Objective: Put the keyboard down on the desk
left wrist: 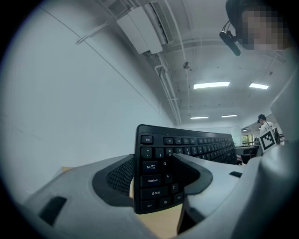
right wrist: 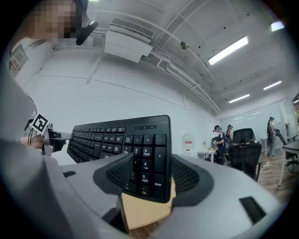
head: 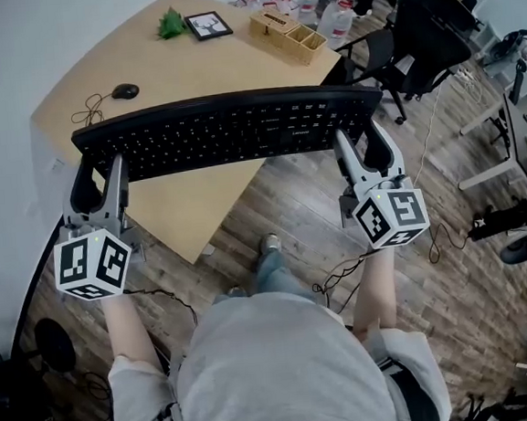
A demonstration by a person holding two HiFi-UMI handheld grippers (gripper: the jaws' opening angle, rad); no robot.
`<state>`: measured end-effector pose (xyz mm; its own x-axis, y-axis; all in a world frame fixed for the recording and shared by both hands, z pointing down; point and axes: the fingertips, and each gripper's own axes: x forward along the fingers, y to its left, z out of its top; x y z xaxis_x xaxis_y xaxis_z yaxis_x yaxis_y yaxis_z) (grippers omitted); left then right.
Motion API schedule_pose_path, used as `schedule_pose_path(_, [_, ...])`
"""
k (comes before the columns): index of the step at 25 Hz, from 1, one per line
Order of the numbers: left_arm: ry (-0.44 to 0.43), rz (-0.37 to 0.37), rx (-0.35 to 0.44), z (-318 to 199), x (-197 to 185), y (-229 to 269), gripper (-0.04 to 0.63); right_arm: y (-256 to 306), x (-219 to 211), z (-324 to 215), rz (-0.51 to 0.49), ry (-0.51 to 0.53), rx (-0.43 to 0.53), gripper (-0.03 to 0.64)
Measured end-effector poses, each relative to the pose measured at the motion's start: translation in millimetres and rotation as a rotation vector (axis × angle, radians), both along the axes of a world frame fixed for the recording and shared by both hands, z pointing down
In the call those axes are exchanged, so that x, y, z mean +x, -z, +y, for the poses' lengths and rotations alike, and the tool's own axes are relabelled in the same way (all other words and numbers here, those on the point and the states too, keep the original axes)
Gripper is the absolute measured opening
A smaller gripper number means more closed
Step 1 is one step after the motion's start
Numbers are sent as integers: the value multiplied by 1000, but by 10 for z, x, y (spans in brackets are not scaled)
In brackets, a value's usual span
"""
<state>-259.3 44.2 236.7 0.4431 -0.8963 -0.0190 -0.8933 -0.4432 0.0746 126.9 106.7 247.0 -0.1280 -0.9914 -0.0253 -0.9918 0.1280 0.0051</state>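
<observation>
A long black keyboard (head: pixel 229 130) hangs in the air above the near edge of the light wooden desk (head: pixel 186 60), keys toward me. My left gripper (head: pixel 101 169) is shut on its left end, jaws clamping the Q and Caps Lock area of the keyboard (left wrist: pixel 161 172). My right gripper (head: pixel 365 148) is shut on the right end, jaws pinching the number pad of the keyboard (right wrist: pixel 140 161). Both gripper views look upward along the keyboard toward the ceiling, with a sliver of desk below.
On the desk lie a black mouse (head: pixel 125 91) with a cable at the left, a picture frame (head: pixel 208 25), a green toy (head: pixel 171 23) and a wooden organiser (head: pixel 287 34) at the back. Office chairs (head: pixel 387 52) stand to the right over wood flooring. People stand far right (right wrist: pixel 219 135).
</observation>
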Motion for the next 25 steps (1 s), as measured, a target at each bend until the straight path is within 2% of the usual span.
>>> schedule_pose_path(4, [36,-2,3,-394,264,107,241,83,281,-520,-5,32,3,227])
schedule_pose_path(11, [89,23,33,-416,377,-151,241,-85,419,-758,21,85,36,227])
schedule_pose_path(18, [135,6,23,-897,946,39,241,42,994,-1417,4,130,31,227])
schedule_pose_path(25, [167,-2,11,-1065,1232,-10,241,-31,1280,-1714,-6,163,31,227])
